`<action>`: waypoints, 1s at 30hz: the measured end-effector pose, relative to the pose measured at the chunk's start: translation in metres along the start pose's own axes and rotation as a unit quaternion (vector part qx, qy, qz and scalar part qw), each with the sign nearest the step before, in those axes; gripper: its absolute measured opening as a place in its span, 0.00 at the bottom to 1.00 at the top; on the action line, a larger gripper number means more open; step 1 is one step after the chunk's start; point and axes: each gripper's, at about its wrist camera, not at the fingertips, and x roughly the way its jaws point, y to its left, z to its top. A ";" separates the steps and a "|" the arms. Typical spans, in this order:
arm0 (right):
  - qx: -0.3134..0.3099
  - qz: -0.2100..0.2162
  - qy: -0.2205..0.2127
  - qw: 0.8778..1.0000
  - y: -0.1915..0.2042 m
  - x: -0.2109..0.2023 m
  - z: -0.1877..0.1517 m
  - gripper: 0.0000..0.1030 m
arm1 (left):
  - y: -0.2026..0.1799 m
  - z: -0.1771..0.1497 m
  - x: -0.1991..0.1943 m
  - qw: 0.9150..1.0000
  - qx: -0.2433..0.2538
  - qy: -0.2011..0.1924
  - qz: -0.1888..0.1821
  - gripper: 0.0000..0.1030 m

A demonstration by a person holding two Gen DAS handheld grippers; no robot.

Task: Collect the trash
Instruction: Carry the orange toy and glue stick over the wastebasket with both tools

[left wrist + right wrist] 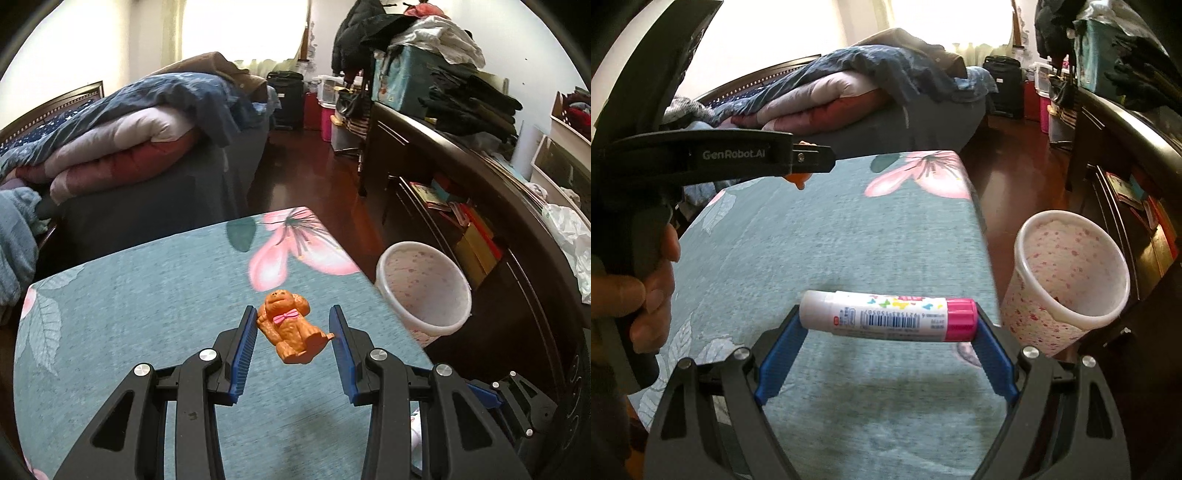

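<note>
An orange toy dog (291, 328) with a pink bow lies on the teal floral tablecloth (147, 295). My left gripper (293, 314) is open, its blue pads on either side of the dog, not touching it. My right gripper (888, 317) is shut on a white glue stick (886, 314) with a pink cap, held end to end above the cloth. A white bin with pink speckles (424, 288) stands on the floor off the table's right edge; it also shows in the right wrist view (1067, 280). The left gripper's body (713, 155) shows at the left of the right wrist view.
A bed with piled quilts (129, 140) lies beyond the table. A dark dresser (480, 166) stacked with clothes and boxes runs along the right. Dark wood floor (314, 177) lies between them. The table's right edge (982, 236) is close to the bin.
</note>
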 end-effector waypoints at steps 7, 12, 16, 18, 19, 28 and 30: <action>0.019 -0.006 -0.010 1.000 -0.022 -0.007 -0.001 0.83 | -0.028 0.009 0.009 1.000 0.019 -0.001 -0.010 0.39; 0.036 -0.009 -0.016 0.999 -0.041 -0.011 -0.002 0.83 | -0.044 0.014 0.015 0.999 0.033 -0.001 -0.015 0.39; 0.048 -0.014 -0.021 0.999 -0.056 -0.013 -0.003 0.83 | -0.058 0.020 0.020 0.999 0.043 -0.002 -0.021 0.39; 0.056 -0.017 -0.024 0.998 -0.064 -0.015 -0.003 0.83 | -0.064 0.021 0.023 0.999 0.048 -0.002 -0.024 0.39; 0.060 -0.018 -0.025 0.998 -0.069 -0.015 -0.004 0.83 | -0.069 0.023 0.025 0.998 0.051 -0.002 -0.025 0.39; 0.100 -0.035 -0.038 0.994 -0.112 -0.020 -0.008 0.83 | -0.104 0.034 0.049 0.997 0.073 0.003 -0.038 0.39; 0.111 -0.040 -0.042 0.992 -0.122 -0.019 -0.008 0.83 | -0.110 0.036 0.053 0.996 0.076 0.003 -0.042 0.39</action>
